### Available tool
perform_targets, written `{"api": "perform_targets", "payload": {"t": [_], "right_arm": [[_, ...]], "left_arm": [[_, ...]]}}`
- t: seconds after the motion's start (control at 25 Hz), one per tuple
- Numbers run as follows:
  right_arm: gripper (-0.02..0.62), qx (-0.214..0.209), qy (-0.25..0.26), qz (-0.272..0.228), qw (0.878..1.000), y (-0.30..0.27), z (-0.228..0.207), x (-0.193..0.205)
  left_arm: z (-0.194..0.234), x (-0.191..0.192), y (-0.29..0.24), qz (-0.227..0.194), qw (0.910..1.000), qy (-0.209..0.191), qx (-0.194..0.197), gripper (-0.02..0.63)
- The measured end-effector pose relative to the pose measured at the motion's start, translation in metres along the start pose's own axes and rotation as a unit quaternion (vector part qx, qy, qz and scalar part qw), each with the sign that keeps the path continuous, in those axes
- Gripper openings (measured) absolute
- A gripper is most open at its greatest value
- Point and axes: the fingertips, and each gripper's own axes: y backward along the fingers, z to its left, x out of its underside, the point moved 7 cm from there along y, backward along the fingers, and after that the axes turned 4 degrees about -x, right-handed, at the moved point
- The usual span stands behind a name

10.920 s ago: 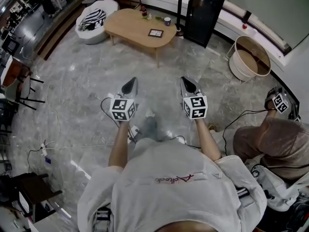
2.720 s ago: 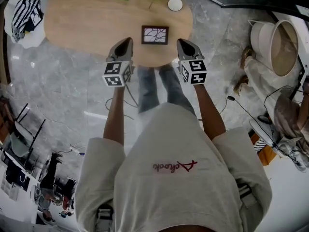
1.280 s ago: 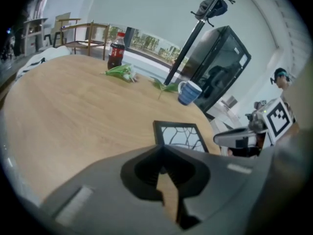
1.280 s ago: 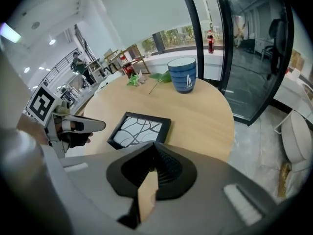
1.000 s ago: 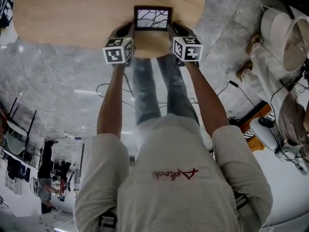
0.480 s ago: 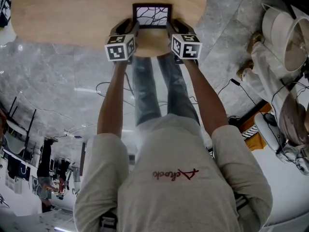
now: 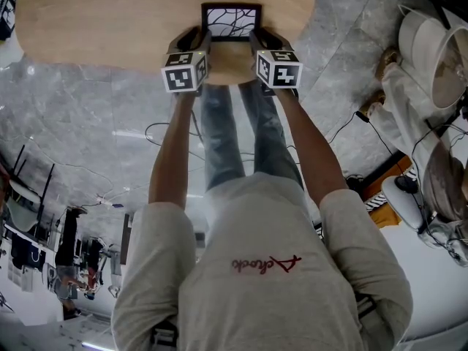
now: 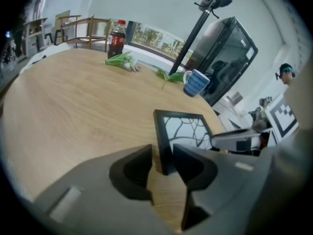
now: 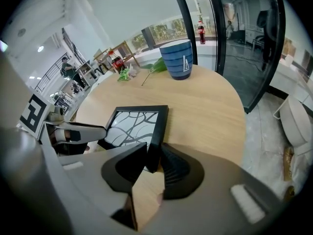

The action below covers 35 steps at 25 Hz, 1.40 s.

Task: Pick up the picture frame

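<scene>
A black picture frame (image 7: 231,22) with a branch print lies flat near the front edge of the wooden table (image 7: 110,20). My left gripper (image 7: 199,39) is at its near left corner and my right gripper (image 7: 257,39) at its near right corner. In the left gripper view the frame's (image 8: 188,129) left border sits between the jaws of the left gripper (image 8: 163,155), which have just been closing; a sliver of wood shows beside one jaw. In the right gripper view the right gripper (image 9: 153,155) has just closed onto the frame's (image 9: 134,126) right border, both pads against it.
A blue mug (image 8: 195,82), green leaves (image 8: 122,60) and a cola bottle (image 8: 116,38) stand at the table's far side. A black cabinet (image 8: 225,58) rises behind. A round white basket (image 7: 439,57) and cables (image 7: 153,134) are on the marble floor.
Both grippers have edged forward onto the frame's near corners. The marker cubes sit a little closer together. The frame lies where it was.
</scene>
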Motion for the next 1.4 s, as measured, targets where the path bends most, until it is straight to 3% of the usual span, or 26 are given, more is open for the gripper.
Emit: {"api": "perform_targets", "payload": {"t": [0.24, 0.28, 0.72, 1.04, 1.4], "right_arm": [[0.089, 0.007, -0.007, -0.007, 1.000, 0.000, 0.002, -0.001], [0.087, 0.008, -0.006, -0.007, 1.000, 0.000, 0.002, -0.001], [0.080, 0.012, -0.019, -0.015, 1.000, 0.005, 0.004, -0.003], [0.078, 0.014, 0.006, -0.039, 0.999, 0.031, 0.020, -0.022], [0.078, 0.007, 0.041, -0.089, 0.995, 0.084, 0.051, -0.063]], "left_arm": [[-0.004, -0.001, 0.000, 0.001, 1.0000, -0.004, -0.007, 0.118], [-0.005, -0.001, -0.002, 0.002, 1.0000, -0.004, -0.005, 0.086], [-0.009, -0.001, 0.003, 0.003, 0.9998, 0.012, -0.013, 0.075], [-0.019, -0.015, 0.032, -0.026, 0.9993, 0.018, -0.022, 0.074], [-0.036, -0.054, 0.089, -0.091, 0.9952, 0.005, -0.035, 0.074]]}}
